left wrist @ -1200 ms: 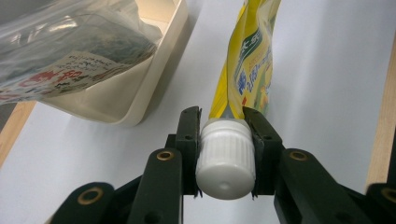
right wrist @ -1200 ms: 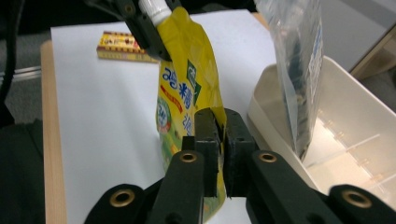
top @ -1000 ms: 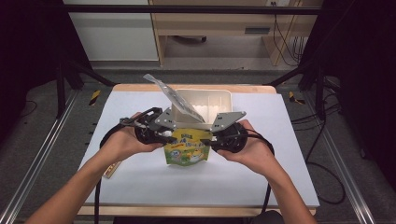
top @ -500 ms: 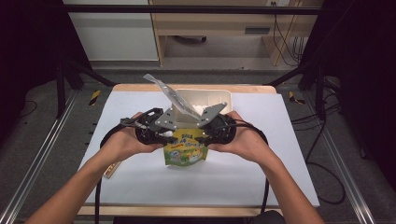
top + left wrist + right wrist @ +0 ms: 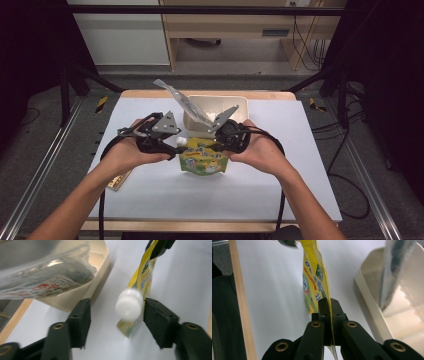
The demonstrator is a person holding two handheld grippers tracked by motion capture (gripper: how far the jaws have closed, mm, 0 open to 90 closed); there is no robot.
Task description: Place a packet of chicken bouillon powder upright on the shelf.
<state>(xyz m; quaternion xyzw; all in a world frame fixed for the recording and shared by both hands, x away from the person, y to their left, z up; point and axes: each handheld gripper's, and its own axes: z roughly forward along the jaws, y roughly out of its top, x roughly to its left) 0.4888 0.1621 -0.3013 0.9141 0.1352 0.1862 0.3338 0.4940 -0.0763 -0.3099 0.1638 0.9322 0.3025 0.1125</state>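
A yellow-green spouted pouch (image 5: pixel 202 159) stands upright on the white table, just in front of a beige tub (image 5: pixel 235 105). My right gripper (image 5: pixel 213 146) is shut on the pouch's right edge; in the right gripper view the jaws (image 5: pixel 328 303) pinch the thin yellow pouch (image 5: pixel 313 282). My left gripper (image 5: pixel 176 148) is open, its jaws on either side of the pouch's white screw cap (image 5: pixel 181 143). In the left gripper view the cap (image 5: pixel 129 303) sits between the fingertips (image 5: pixel 116 305), nearer the right jaw, and I cannot tell whether it touches it.
A clear plastic bag (image 5: pixel 182 102) with printed labels sticks up out of the tub and leans left. A small flat packet (image 5: pixel 120 180) lies by my left forearm near the table's left edge. The wooden table edge (image 5: pixel 239 302) runs close to the pouch.
My right gripper has moved a little left with the pouch. The left gripper has drawn slightly left, and the white cap now shows between its jaws.
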